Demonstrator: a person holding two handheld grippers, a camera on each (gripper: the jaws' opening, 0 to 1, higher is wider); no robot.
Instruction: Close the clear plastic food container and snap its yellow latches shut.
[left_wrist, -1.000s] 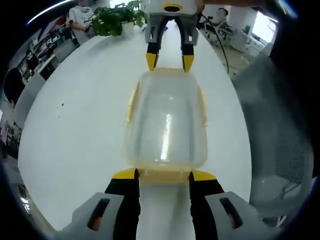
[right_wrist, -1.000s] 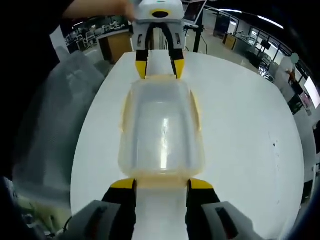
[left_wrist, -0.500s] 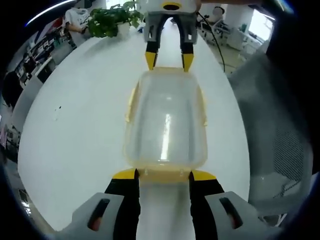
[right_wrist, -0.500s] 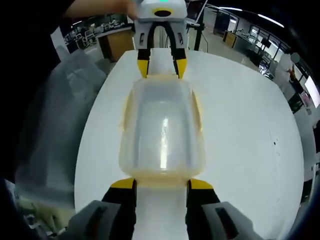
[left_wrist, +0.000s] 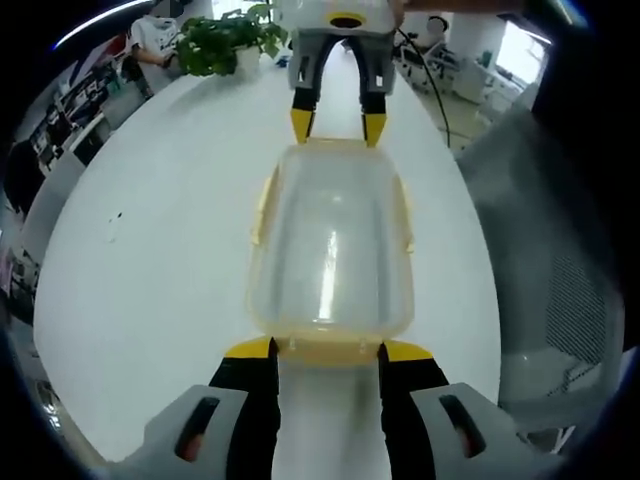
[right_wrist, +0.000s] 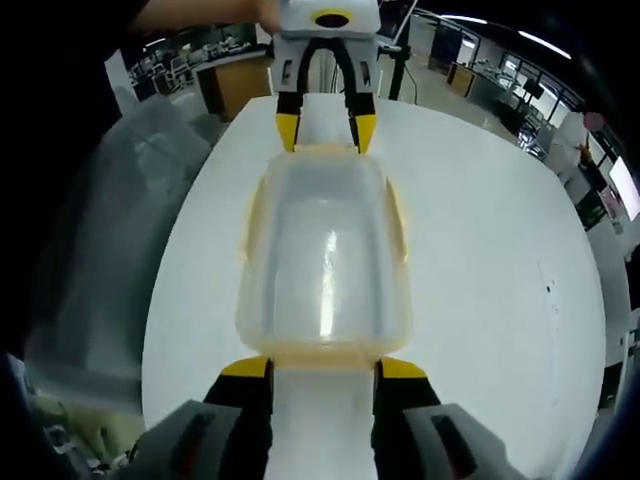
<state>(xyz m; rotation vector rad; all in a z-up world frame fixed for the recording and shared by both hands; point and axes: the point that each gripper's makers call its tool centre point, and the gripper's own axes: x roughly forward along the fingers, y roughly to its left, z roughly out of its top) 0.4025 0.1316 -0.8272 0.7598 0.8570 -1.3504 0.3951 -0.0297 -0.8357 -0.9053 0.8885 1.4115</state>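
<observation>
Left gripper view – container: the clear plastic food container (left_wrist: 332, 240) is lying lengthwise on the white table (left_wrist: 160, 260), lid on, a soft streak of light running down its frosted, round-cornered top.
Left gripper view – latches: a yellow latch (left_wrist: 265, 200) is sitting on each long side, and the near end latch (left_wrist: 328, 350) is lying between this view's own yellow jaw tips.
Left gripper view – left gripper (left_wrist: 328, 350): jaws are standing spread, one tip at each corner of the near end, touching or just short of the rim – I cannot tell which.
Left gripper view – right gripper (left_wrist: 338, 128): it is reaching in from the far end, jaws spread, tips at the container's far edge.
Left gripper view – surroundings: a potted green plant (left_wrist: 225, 40) is standing at the table's far end, with a grey mesh chair (left_wrist: 560, 290) beside the table.

Right gripper view – container (right_wrist: 325, 255): the same box is showing from its other end, smooth and translucent.
Right gripper view – right gripper (right_wrist: 322, 368): jaws are standing apart, flanking the near end latch (right_wrist: 322, 356).
Right gripper view – left gripper (right_wrist: 325, 130): it is meeting the far end, jaws spread, a hand (right_wrist: 268, 12) gripping its body.
Right gripper view – surroundings: a wooden cabinet (right_wrist: 235, 90) and ceiling strip lights are showing – an open office floor.
</observation>
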